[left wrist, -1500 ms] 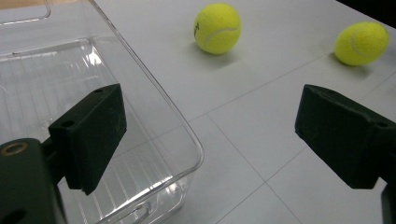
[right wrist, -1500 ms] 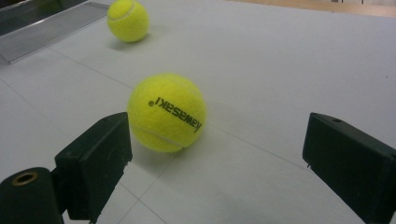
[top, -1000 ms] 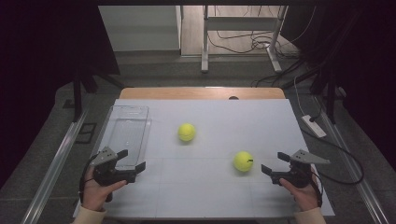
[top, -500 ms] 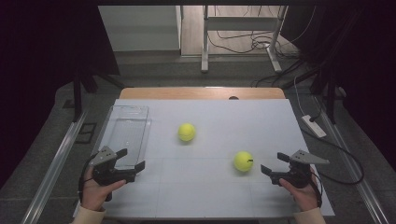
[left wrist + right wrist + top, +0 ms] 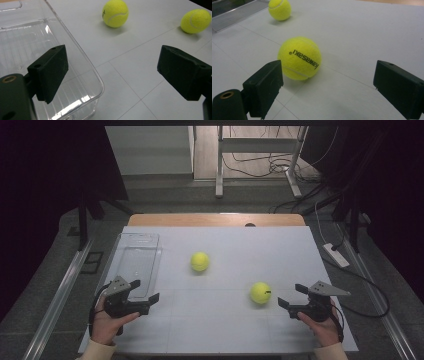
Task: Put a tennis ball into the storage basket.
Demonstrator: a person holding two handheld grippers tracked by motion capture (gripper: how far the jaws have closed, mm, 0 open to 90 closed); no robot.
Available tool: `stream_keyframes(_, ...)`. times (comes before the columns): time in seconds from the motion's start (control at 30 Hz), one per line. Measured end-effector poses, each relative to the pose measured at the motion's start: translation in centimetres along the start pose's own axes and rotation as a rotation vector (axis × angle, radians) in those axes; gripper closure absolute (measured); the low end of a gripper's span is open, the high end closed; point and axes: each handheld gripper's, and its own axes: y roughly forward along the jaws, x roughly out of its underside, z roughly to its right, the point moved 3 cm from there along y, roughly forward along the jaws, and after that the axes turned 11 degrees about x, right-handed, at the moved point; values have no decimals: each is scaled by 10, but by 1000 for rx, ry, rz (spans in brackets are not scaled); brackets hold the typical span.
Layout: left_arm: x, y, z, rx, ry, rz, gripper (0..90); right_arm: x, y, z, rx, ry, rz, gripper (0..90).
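Note:
Two yellow tennis balls lie on the white table [image 5: 225,330]: one near the middle [image 5: 199,261], one toward the front right [image 5: 260,292]. My right gripper [image 5: 291,295] stands open just right of the nearer ball, not touching it. In the right gripper view that ball [image 5: 299,58], printed "kawasaki", sits ahead of the open jaws near the left one, with the other ball [image 5: 279,9] farther off. My left gripper [image 5: 146,290] is open at the front corner of a clear plastic container [image 5: 137,262]. Its left jaw hangs over the container's rim [image 5: 82,57], and both balls [image 5: 115,13] [image 5: 196,21] lie beyond.
The clear container is empty and stands along the table's left side. A wooden strip [image 5: 215,220] edges the table's far side. A white power strip [image 5: 336,255] and cables lie on the floor at the right. Metal legs [image 5: 219,165] stand behind the table.

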Motion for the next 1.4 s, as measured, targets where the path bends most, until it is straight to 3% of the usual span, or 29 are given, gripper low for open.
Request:
stream_keyframes(0.3,-4,-1,3,8,-4,2,114,-1,2,-1,-2,-5,-2,91)
stream_keyframes(0.83,-29,-6,11,19,40,31,115,-2,4,-2,-5,-9,-3,90)
stream_keyframes(1.03,-36,-3,13,19,48,24,114,-2,4,-1,-5,-7,-5,89)
stream_keyframes(1.4,-47,6,19,57,66,14,110,-1,3,-2,-3,-7,-4,88)
